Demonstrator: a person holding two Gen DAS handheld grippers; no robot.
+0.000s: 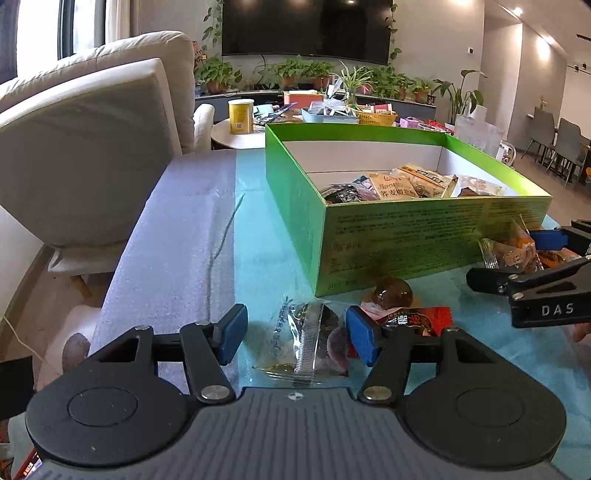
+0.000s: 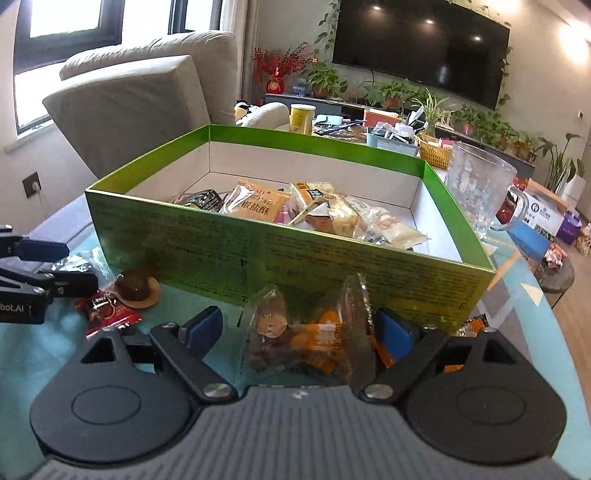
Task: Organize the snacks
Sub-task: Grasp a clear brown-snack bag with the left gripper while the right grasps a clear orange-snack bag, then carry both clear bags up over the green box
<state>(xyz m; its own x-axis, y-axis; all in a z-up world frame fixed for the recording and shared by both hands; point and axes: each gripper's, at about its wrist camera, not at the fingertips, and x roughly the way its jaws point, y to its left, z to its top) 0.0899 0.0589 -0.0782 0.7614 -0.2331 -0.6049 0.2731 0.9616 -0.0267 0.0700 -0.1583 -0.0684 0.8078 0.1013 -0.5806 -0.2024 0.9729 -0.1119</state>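
Beyond our teal table (image 1: 258, 240) we see a sofa (image 1: 92, 129) and TV (image 1: 306, 26). On it stands the green box (image 1: 406, 236), snacks (image 2: 295, 210) piled inside. Our left gripper (image 1: 295, 334) gapes around a clear packet (image 1: 303, 339), pads apart from it. Our right gripper (image 2: 299, 326) stands open around an orange packet (image 2: 306, 332), just before the box.

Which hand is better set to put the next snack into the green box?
Probably right. The right gripper straddles the orange snack packet just before the green box wall. The left gripper also straddles a clear packet, but farther from the box.
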